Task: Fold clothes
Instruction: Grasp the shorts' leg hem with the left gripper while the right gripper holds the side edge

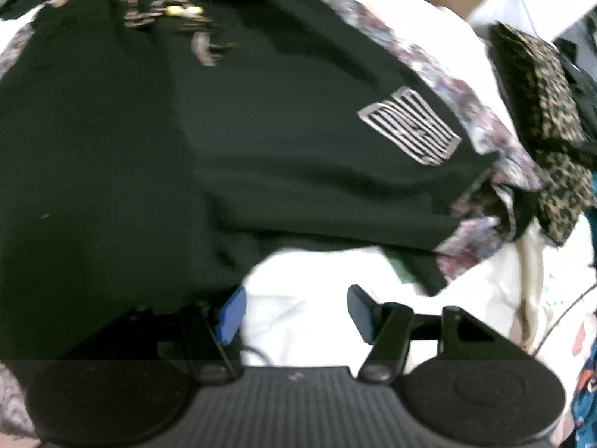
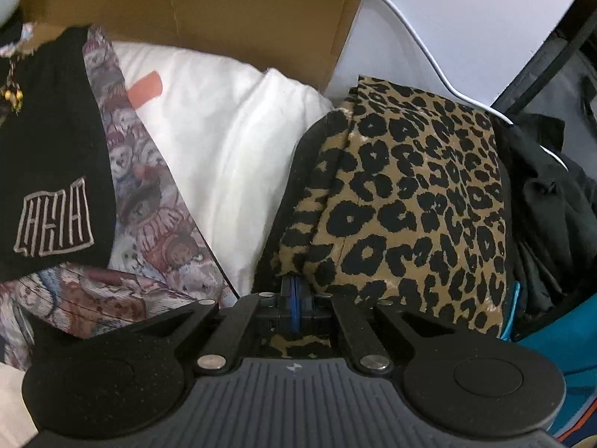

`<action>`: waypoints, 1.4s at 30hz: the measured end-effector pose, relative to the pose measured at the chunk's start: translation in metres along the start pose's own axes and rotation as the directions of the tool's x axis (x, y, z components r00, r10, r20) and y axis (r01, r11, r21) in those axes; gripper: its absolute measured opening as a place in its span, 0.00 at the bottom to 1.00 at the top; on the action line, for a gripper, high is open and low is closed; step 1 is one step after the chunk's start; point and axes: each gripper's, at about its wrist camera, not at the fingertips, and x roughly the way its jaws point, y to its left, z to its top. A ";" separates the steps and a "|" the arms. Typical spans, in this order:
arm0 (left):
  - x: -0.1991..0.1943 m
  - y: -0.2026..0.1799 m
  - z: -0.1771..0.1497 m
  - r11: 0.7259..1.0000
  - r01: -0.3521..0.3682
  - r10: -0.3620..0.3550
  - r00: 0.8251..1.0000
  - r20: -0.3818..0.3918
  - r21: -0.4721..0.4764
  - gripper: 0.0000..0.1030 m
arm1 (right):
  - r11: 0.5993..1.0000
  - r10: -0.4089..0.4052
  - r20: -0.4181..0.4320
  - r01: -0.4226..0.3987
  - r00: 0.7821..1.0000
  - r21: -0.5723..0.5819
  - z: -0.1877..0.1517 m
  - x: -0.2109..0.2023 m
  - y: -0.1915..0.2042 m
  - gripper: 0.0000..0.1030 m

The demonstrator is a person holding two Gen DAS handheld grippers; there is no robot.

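A: Left tool (image 1: 296, 311)?
B: Blue pads spread apart, nothing between them. It points down over white fabric (image 1: 309, 283). The black T-shirt (image 1: 186, 130) lies spread just ahead of it and to its left, the hem right by the left pad. The striped grey print (image 1: 410, 132) on the shirt is ahead and to the right.

A: What's under the shirt?
B: A teddy-bear print cloth (image 1: 466, 112), showing along the shirt's far right edge.

A: Right tool (image 2: 294, 298)?
B: Pads pressed together. A leopard-print garment (image 2: 410, 194) sits folded right ahead of it. A bit of leopard fabric also shows under the linkage, but I can't tell whether the pads are pinching it.

A: Anything else around it?
B: White bedding (image 2: 231, 138) ahead-left, black shirt corner far left, a cardboard box wall (image 2: 224, 7) behind, dark clothes (image 2: 548, 186) piled to the right of the leopard piece, and something teal (image 2: 559, 339) at near right.
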 end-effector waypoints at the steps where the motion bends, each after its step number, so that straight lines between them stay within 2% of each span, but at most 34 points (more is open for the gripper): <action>1: 0.004 -0.005 0.001 1.000 0.005 -0.005 1.000 -0.001 0.013 0.61 | 1.000 0.015 0.002 -0.015 1.000 0.013 -0.001 -0.002 -0.001 0.00; 12: 0.019 -0.045 0.006 0.994 0.067 -0.068 0.998 0.010 0.083 0.59 | 0.974 0.135 -0.014 -0.130 0.991 0.188 -0.023 -0.014 -0.027 0.01; 17: 0.034 -0.058 0.009 0.992 0.093 -0.093 0.996 0.001 0.082 0.57 | 0.941 0.215 -0.027 -0.199 0.976 0.275 -0.037 -0.014 -0.039 0.02; 20: 0.050 -0.074 0.021 0.992 0.092 -0.093 0.996 0.004 0.082 0.56 | 0.903 0.271 -0.026 -0.245 0.962 0.352 -0.046 -0.011 -0.046 0.07; 24: 0.063 -0.089 0.031 0.993 0.084 -0.085 0.996 0.003 0.086 0.46 | 0.855 0.322 -0.011 -0.285 0.947 0.434 -0.054 -0.005 -0.051 0.29; 26: 0.064 -0.092 0.033 0.991 0.100 -0.100 0.995 -0.006 0.084 0.22 | 0.840 0.334 -0.003 -0.296 0.943 0.455 -0.056 -0.003 -0.053 0.29; 29: 0.063 -0.096 0.034 0.991 0.107 -0.107 0.994 -0.012 0.076 0.09 | 0.833 0.332 0.007 -0.297 0.943 0.468 -0.054 -0.001 -0.055 0.29; 33: 0.062 -0.098 0.034 0.992 0.112 -0.111 0.994 -0.020 0.061 0.06 | 0.805 0.339 0.025 -0.304 0.940 0.510 -0.051 0.002 -0.062 0.29; 42: 0.037 -0.093 0.019 0.991 0.117 -0.116 0.993 -0.022 0.065 0.06 | 0.726 0.398 0.049 -0.347 0.916 0.593 -0.047 0.009 -0.071 0.29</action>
